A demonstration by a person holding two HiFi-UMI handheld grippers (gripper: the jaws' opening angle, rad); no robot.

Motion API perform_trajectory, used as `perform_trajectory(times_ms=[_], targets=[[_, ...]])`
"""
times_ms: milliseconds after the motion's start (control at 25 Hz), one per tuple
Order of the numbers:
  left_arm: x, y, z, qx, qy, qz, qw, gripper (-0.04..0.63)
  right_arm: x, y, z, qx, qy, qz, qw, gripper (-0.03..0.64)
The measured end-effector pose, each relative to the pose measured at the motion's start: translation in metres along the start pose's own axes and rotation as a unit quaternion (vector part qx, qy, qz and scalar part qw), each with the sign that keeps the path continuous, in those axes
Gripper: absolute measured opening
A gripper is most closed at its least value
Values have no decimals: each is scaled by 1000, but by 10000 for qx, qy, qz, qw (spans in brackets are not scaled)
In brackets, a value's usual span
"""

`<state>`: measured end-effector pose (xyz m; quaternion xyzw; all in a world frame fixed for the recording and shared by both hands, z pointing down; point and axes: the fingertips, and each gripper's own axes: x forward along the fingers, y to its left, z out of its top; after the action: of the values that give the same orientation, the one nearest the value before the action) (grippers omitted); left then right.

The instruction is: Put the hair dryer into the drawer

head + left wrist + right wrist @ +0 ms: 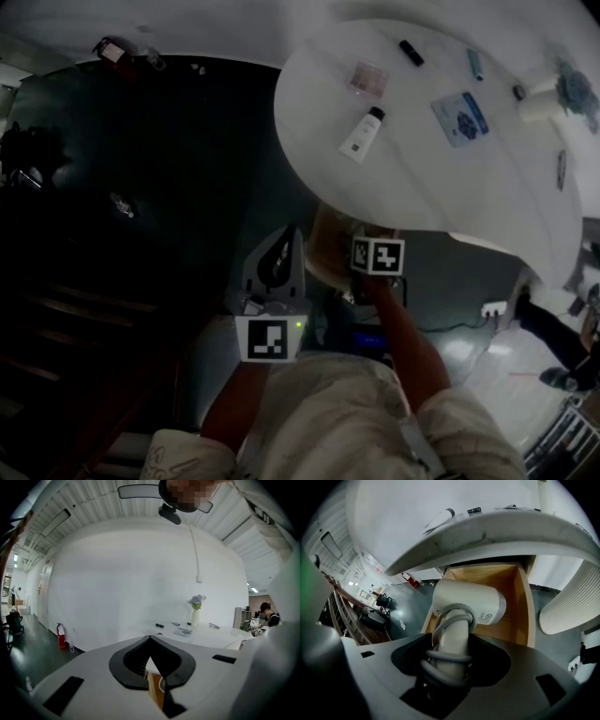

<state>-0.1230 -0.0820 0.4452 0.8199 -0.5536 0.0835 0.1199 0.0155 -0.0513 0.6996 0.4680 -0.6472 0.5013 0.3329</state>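
While we hold the dryer (pixel 466 603) over the open drawer (pixel 524 603), its handle runs along our right claw (pixel 449 654), barrel crosswise, ringed end right. That claw clamps wide on the cord-wrapped handle; the left claw (pixel 150 641) is closed, empty.

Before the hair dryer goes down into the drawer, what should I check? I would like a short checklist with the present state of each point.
1. Grip: the right gripper is closed on the handle of the hair dryer: ok.
2. The cord is wound round the handle, with no loop hanging: ok.
3. The drawer is pulled open under the table: ok.
4. Drawer floor free of things: ok where it shows; behind the dryer, cannot tell.
5. The left gripper is shut and empty: ok.
6. Room between dryer head and table edge: cannot tell.
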Motion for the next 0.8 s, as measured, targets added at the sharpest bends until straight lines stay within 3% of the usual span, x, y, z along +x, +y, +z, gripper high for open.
perform_trajectory(times_ms=[280,800], targets=[[4,6,-4,-156,65,45,9998,2,10,-4,2,387,137,31,9992,249],[2,10,-4,-113,69,-26,9999,2,30,-18,18,718,-406,-233,9963,249]])
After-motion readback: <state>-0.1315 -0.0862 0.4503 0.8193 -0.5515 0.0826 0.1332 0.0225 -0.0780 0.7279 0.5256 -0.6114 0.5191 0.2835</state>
